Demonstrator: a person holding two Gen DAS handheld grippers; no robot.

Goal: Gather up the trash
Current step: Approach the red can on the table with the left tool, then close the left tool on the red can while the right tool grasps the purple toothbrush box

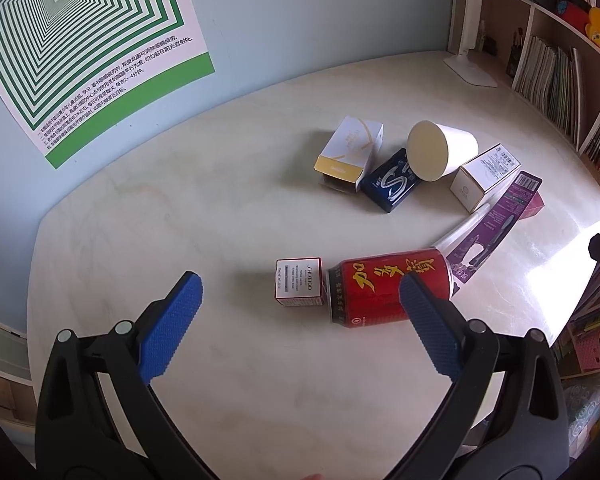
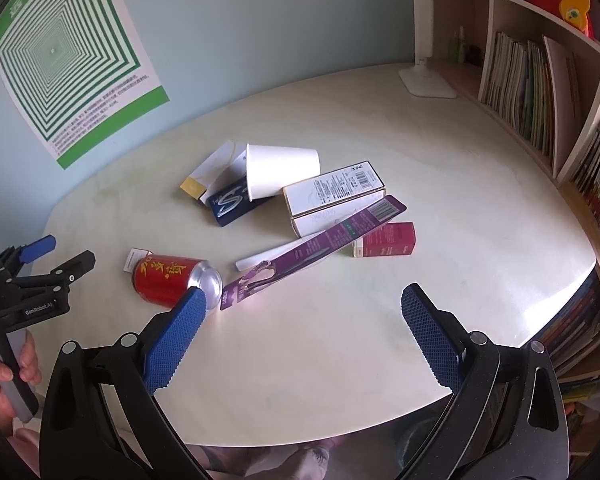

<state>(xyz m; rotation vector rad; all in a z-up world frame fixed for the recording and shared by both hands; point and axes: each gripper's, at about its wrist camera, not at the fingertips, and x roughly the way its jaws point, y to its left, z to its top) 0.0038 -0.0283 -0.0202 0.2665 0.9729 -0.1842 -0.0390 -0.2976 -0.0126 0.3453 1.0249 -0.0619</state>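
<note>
Gripper [image 1: 300, 292] on the left gapes wide above the toppled red can [image 1: 384, 290], light, slick and dentable, best pinched across its middle; right gripper [image 2: 300, 300] likewise spread, near the can [image 2: 172, 278].

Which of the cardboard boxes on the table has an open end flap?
The white-and-gold box beside the dark blue box; its near flap hangs open, while the others look closed.
</note>
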